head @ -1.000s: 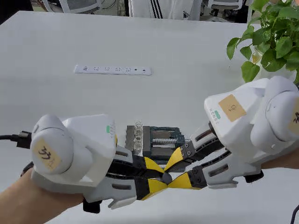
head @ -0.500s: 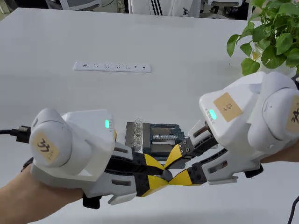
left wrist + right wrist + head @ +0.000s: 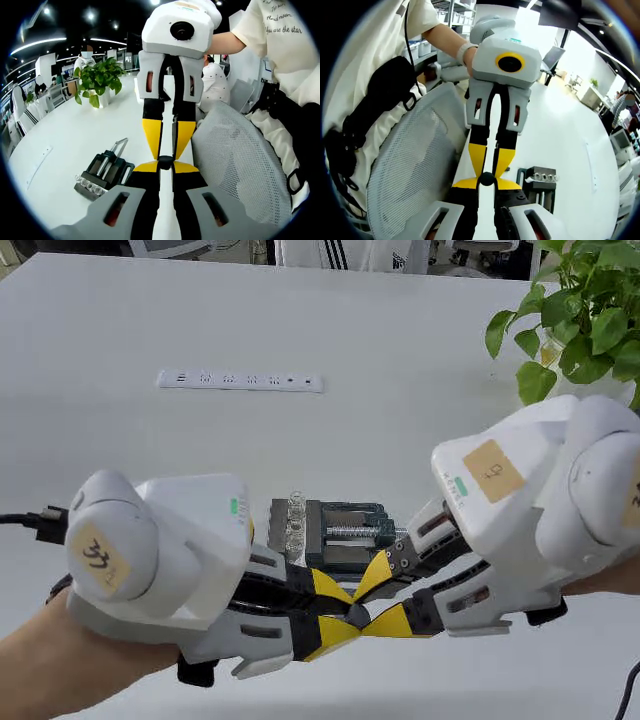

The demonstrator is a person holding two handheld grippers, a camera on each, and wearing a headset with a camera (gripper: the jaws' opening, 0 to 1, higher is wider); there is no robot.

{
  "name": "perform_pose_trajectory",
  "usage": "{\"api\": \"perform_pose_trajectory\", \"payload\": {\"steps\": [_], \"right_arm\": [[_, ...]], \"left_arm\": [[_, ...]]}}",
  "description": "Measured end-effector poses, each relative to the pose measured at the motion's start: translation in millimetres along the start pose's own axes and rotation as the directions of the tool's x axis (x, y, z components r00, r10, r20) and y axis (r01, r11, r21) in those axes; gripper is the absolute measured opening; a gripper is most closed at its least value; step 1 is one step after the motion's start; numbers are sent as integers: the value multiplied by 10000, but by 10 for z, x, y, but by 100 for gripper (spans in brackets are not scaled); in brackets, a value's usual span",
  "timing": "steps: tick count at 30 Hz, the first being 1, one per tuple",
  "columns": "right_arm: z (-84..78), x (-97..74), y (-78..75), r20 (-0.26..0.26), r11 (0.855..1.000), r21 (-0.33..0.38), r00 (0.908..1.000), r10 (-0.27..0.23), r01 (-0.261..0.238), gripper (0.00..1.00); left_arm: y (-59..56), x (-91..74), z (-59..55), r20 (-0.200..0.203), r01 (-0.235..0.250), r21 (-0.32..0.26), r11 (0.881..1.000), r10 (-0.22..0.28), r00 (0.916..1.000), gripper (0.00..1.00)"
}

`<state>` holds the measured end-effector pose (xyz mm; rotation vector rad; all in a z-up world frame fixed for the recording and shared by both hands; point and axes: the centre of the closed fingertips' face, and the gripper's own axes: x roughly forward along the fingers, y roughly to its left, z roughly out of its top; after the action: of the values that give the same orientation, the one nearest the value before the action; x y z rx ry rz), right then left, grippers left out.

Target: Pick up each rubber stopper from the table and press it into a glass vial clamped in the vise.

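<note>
Left gripper (image 3: 345, 620): comes in from the lower left of the head view, held in a bare hand, a cable trailing from its back end.
Right gripper (image 3: 372, 612): comes in from the right, tilted down towards the left one, so the two meet tip to tip.
Rubber stopper (image 3: 165, 161): a small dark round piece, held off the worktop right where the four yellow tips come together, in front of the vise on the person's side.
Left jaws: drawn nearly together, tips pinched on the stopper.
Right jaws: also drawn nearly together, tips on the same stopper from the opposite side; I cannot tell which pair carries the weight.
Vise (image 3: 345, 540): a small dark one, sitting on the worktop just beyond the joined tips, its screw showing.
Glass vials (image 3: 294, 525): a short row of clear vials standing upright, clamped at the left end of the vise.
Worktop (image 3: 400, 420): white.
Power strip (image 3: 240, 381): white, lying well beyond the vise.
Plant (image 3: 585, 310): green leaves at the far right corner.
Chair (image 3: 240, 165): grey mesh back, near the worktop's edge, beside the person.
</note>
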<state>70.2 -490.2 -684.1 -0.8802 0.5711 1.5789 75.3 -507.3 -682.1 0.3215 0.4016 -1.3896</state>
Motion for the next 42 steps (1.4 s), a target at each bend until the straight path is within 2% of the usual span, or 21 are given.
{"api": "perform_pose_trajectory", "payload": {"steps": [11, 13, 14, 16, 18, 20, 21, 23, 26, 28, 37, 39, 42], "right_arm": [[-6, -24, 24, 347, 9986, 508, 9993, 100, -118, 6], [3, -37, 19, 435, 9981, 602, 9990, 100, -126, 6], [14, -51, 14, 526, 9977, 662, 9986, 92, -127, 6], [33, -73, 11, 637, 9975, 698, 9979, 89, -133, 6], [40, -83, 13, 697, 9968, 785, 9975, 116, -171, 6], [27, -85, 17, 680, 9966, 807, 9976, 127, -182, 6], [11, -86, 22, 641, 9964, 822, 9978, 146, -198, 6], [4, -83, 28, 646, 9963, 839, 9978, 143, -197, 6], [-3, -84, 30, 653, 9963, 830, 9978, 148, -202, 6], [0, -82, 40, 653, 9960, 858, 9977, 196, -252, 6], [2, -72, 64, 586, 9962, 796, 9978, 315, -361, 6], [5, -65, 71, 573, 9962, 778, 9977, 358, -402, 6], [12, -58, 72, 568, 9962, 765, 9977, 365, -408, 6]], "left_arm": [[-16, 8, 15, 225, -45, 189, 9998, 40, 9997, 6], [-16, 9, -1, 118, -62, 322, 9995, 58, 9999, 6], [-9, 9, -45, -149, -82, 517, 9986, 89, 9998, 6], [-6, 8, -82, -277, -80, 677, 9977, 99, 9996, 2], [-7, -5, -70, -114, -71, 496, 9987, 77, 9999, 0], [3, -15, -37, 71, -182, 163, 9997, 180, 9998, 6], [7, -22, -29, 91, -204, 209, 9996, 202, 9998, 7], [-6, -29, -3, 194, -147, 306, 9994, 141, 9997, 4], [-21, -20, -6, 151, -51, 171, 9998, 48, 9999, 6], [-30, -14, 18, 288, 6, 39, 10000, -8, 9996, 6], [-53, -6, 9, 237, 118, 18, 9999, -119, 9996, 6], [-60, -9, 40, 407, 181, -95, 9998, -177, 9990, 6], [-64, -6, 50, 413, 193, -81, 9998, -190, 9990, 6]]}}
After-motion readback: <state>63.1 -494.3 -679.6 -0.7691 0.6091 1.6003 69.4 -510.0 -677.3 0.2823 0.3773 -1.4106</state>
